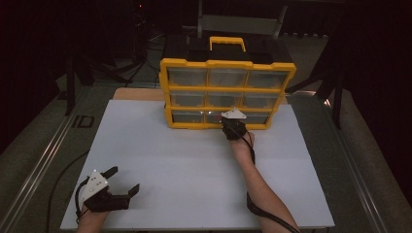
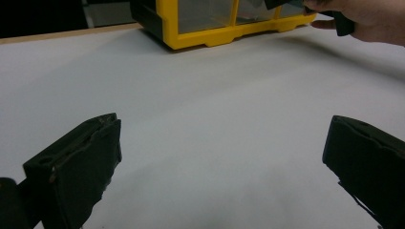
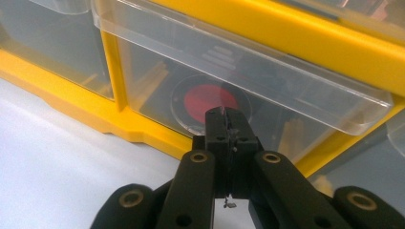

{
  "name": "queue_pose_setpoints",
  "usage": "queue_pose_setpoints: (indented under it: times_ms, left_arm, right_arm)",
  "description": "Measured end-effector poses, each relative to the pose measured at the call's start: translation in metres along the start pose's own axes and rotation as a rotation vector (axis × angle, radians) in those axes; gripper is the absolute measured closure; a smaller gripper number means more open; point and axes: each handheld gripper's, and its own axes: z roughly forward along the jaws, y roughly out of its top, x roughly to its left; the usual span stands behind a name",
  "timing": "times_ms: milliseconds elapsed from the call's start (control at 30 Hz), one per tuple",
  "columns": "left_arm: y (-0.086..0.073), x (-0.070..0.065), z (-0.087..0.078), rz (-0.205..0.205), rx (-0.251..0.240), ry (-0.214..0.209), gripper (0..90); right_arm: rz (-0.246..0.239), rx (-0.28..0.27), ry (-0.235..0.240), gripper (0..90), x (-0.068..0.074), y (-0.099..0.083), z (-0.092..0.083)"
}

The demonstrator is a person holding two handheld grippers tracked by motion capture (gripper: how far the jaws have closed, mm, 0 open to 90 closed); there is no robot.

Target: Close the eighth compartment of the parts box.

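Obs.: yellow drawer cabinet (image 1: pixel 227 92) stands upright at the far middle of the white surface (image 1: pixel 194 165), three rows of clear drawers. Right gripper (image 3: pixel 225 113) is up against the bottom row, middle drawer (image 3: pixel 200 90); its jaws are pressed together with nothing visible between them, tips just under the drawer's clear pull lip (image 3: pixel 248 71). Whether the tips actually touch the drawer front, I cannot tell. A round red-centred item (image 3: pixel 209 101) sits inside, behind the front.

Left gripper (image 1: pixel 118 189) rests low at the near left corner of the surface, jaws spread wide and empty, well apart from the cabinet.

Step in hand, as I judge it: opening that bottom-middle drawer with the right gripper.

Notes on doing it well:
- Hook the closed tips up behind the lip before pulling; a pull from the flat front would likely slip off.
- Pull straight out, level with the surface (a skewed pull may jam the drawer in its frame).
- The cabinet may slide forward with the drawer; the idle left gripper could brace the yellow frame.
- Stop short of full extension so the drawer does not drop out.
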Motion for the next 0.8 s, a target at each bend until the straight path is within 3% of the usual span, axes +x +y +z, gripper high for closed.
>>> queue_pose_setpoints:
  times_ms: [200,300,467,567,600,633,667,800]
  left_arm:
    - [0.0,0.0,0.0,0.002,-0.002,0.0,0.3]
    - [0.0,0.0,-0.001,0.003,-0.002,-0.001,0.3]
    - [0.0,0.0,-0.001,0.004,-0.002,-0.002,0.3]
    - [0.0,0.0,-0.001,0.005,-0.004,-0.002,0.2]
    - [0.0,0.0,-0.001,0.005,-0.004,-0.002,0.3]
    - [0.0,0.0,-0.001,0.005,-0.004,-0.001,0.3]
    - [0.0,0.0,-0.001,0.005,-0.004,-0.001,0.3]
    - [0.0,0.0,-0.001,0.006,-0.004,0.0,0.3]
  right_arm:
    - [0.008,0.004,0.001,89.3,0.001,-0.001,0.0]
    - [0.034,-0.002,0.028,89.2,0.002,-0.001,-0.001]
    - [0.064,-0.001,0.04,83.0,0.007,0.0,-0.004]
    - [0.101,0.003,0.069,70.4,0.008,-0.002,-0.005]
    - [0.101,0.003,0.069,70.4,0.008,-0.002,-0.005]
    - [0.119,0.012,0.076,53.1,0.01,-0.002,-0.005]
    - [0.128,0.019,0.079,45.5,0.01,-0.002,-0.005]
    - [0.141,0.03,0.087,32.1,0.011,-0.001,-0.006]
